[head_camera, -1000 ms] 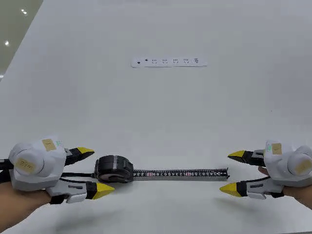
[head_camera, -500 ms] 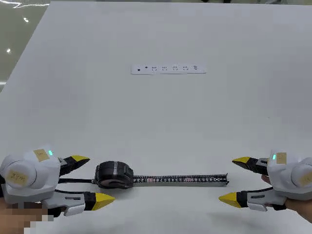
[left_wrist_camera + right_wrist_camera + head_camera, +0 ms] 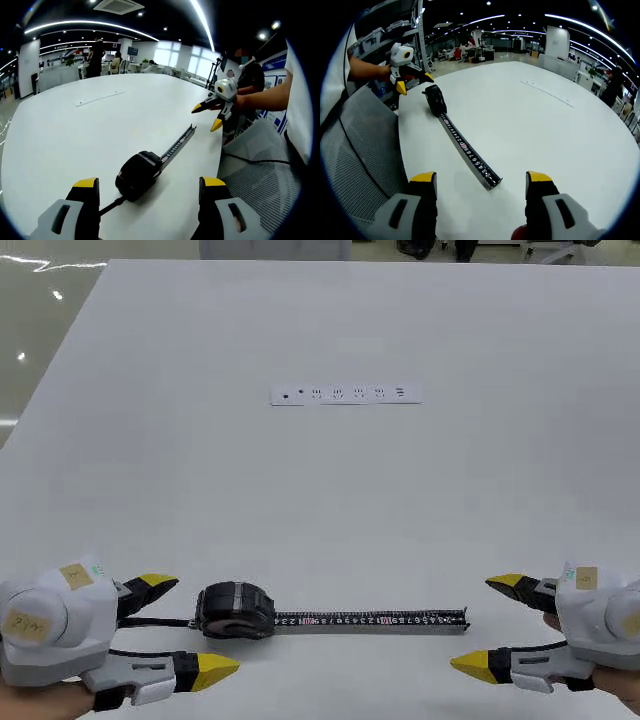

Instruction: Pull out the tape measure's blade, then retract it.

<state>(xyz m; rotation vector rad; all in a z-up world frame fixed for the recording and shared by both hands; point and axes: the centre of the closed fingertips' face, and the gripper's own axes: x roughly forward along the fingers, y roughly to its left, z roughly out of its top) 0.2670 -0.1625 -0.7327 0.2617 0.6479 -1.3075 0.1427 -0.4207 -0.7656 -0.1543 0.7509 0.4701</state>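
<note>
A black tape measure [image 3: 235,609] lies on the white table [image 3: 330,490] near its front edge, its blade [image 3: 370,620] pulled out to the right and lying flat. A thin black cord leads left from its case. My left gripper [image 3: 195,625] is open just left of the case [image 3: 140,172], touching nothing. My right gripper [image 3: 485,625] is open a little right of the blade's tip [image 3: 492,181], apart from it. The blade [image 3: 465,150] runs away from the right gripper toward the case [image 3: 435,99].
A white power strip [image 3: 345,394] lies flat at mid-table, far beyond the tape. A grey mesh chair back [image 3: 360,165] and the person's sleeve [image 3: 300,100] sit at the near table edge. Desks and people stand in the far room.
The head camera tipped, so the whole scene slid down the picture. Both grippers drew back slightly toward the near edge. The tape measure and its extended blade stayed put.
</note>
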